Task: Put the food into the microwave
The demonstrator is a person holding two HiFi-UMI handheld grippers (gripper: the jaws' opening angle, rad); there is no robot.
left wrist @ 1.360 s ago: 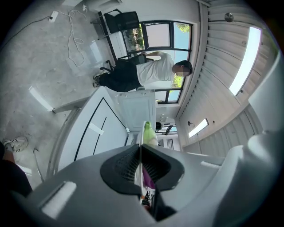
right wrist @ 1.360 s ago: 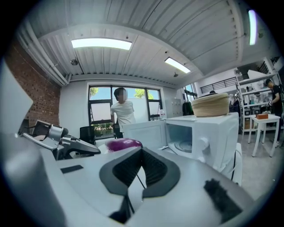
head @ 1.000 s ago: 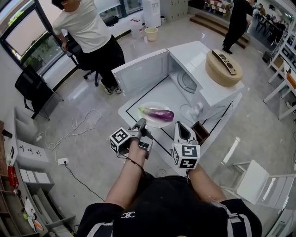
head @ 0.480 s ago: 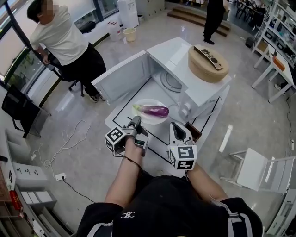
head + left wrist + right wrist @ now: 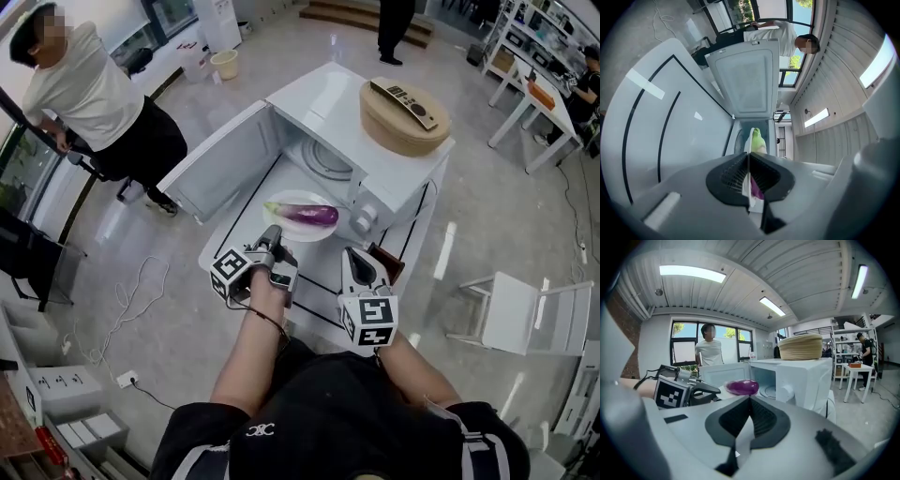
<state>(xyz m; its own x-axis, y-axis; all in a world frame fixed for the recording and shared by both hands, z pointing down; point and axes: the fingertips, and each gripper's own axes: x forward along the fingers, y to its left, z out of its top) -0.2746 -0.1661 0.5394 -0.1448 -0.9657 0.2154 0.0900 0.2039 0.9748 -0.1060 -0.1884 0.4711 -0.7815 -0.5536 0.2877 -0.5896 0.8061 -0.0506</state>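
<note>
Microwave (image 5: 394,183) door (image 5: 225,169) swung wide. Left gripper (image 5: 271,238) clamped on plate (image 5: 292,231) rim, eggplant (image 5: 311,215) aboard, not yet inside. Right gripper (image 5: 355,259) jaws together, empty. Remaining: slide plate in.

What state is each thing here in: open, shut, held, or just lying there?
microwave door, swung wide open.
plate, rim pinched in the left gripper jaws.
eggplant, lying on the plate.
right gripper, jaws shut, holding nothing.
</note>
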